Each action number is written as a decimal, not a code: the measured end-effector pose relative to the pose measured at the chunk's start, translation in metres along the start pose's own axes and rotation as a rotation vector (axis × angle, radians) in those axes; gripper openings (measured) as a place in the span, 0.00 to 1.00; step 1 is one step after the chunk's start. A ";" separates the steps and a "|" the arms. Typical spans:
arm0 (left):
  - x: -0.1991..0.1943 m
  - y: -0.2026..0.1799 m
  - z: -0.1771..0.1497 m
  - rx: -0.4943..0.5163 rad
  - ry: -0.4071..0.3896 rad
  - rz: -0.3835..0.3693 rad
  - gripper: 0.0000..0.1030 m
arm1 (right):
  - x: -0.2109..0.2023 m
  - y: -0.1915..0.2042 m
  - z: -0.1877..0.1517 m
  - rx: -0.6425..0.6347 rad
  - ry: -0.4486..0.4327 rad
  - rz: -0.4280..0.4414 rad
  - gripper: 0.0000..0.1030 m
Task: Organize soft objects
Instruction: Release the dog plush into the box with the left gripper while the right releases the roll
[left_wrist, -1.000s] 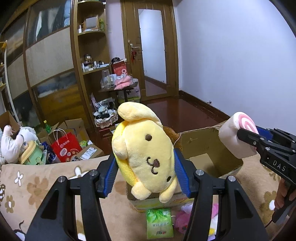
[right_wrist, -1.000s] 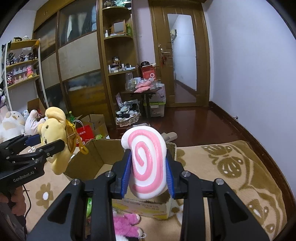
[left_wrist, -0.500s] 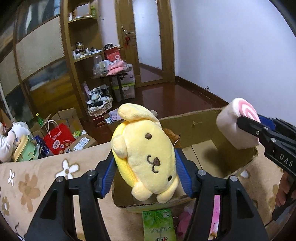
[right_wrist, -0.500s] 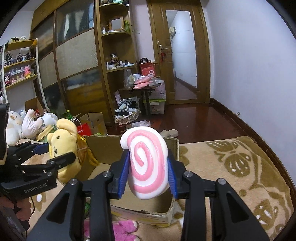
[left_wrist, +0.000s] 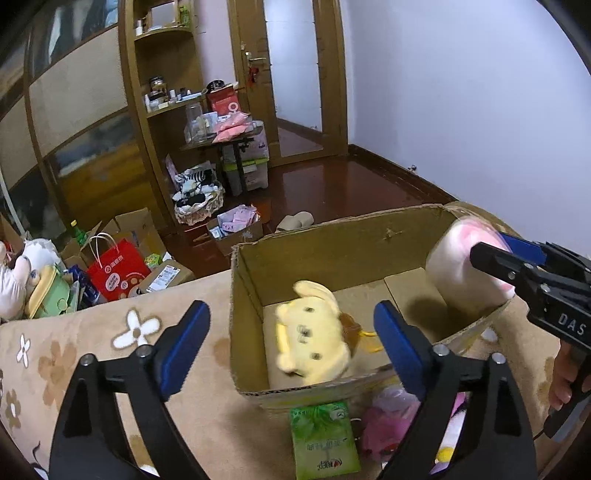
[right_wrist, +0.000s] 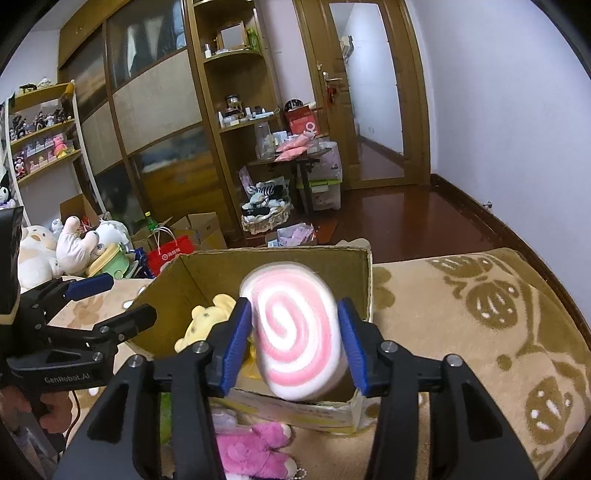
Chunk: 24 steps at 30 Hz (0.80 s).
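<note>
Claw, left (left_wrist: 291, 336): spread wide, blue pads holding nothing, poised above the near edge of the cardboard box (left_wrist: 332, 254).
Claw, right (right_wrist: 293, 345): part open, blue pads on either side of the swirl plush (right_wrist: 295, 330); whether they grip it or merely flank it cannot be told, the plush being blurred.
Swirl plush: white oval with a pink spiral face, just above the box's near right corner.
Yellow dog plush (left_wrist: 312, 341): pale yellow, floppy ears, dot eyes, a brown piece at its side; blurred, inside the box by the left wall.
Green packet (left_wrist: 323, 437): on the bed in front of the box, print too small to read.
Pink plush (right_wrist: 251, 452): on the bed just before the box.
Writing: "GenRobot.AI" on the left claw body, "DAS" on the right one.
Bed cover (right_wrist: 480, 332): beige with brown flowers, carrying the box.
Red paper bag (left_wrist: 118, 269): on the floor beyond the bed, white logo.
</note>
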<state>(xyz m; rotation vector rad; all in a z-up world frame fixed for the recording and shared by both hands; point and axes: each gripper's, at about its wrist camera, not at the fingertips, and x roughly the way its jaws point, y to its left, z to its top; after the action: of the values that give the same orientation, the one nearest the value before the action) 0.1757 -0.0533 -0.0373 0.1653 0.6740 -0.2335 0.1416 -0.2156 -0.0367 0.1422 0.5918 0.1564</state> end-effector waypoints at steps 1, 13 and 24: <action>-0.001 0.001 0.000 -0.003 0.001 0.006 0.89 | -0.003 0.001 0.000 -0.004 -0.009 -0.005 0.63; -0.017 0.011 -0.005 -0.029 0.025 0.040 0.95 | -0.019 0.006 -0.003 0.012 -0.021 -0.035 0.97; -0.048 0.020 -0.021 -0.065 0.073 0.056 0.95 | -0.046 0.017 -0.012 0.016 -0.017 -0.058 1.00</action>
<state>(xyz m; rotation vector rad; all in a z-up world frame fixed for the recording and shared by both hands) 0.1320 -0.0218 -0.0220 0.1306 0.7480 -0.1524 0.0953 -0.2067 -0.0180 0.1411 0.5801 0.0945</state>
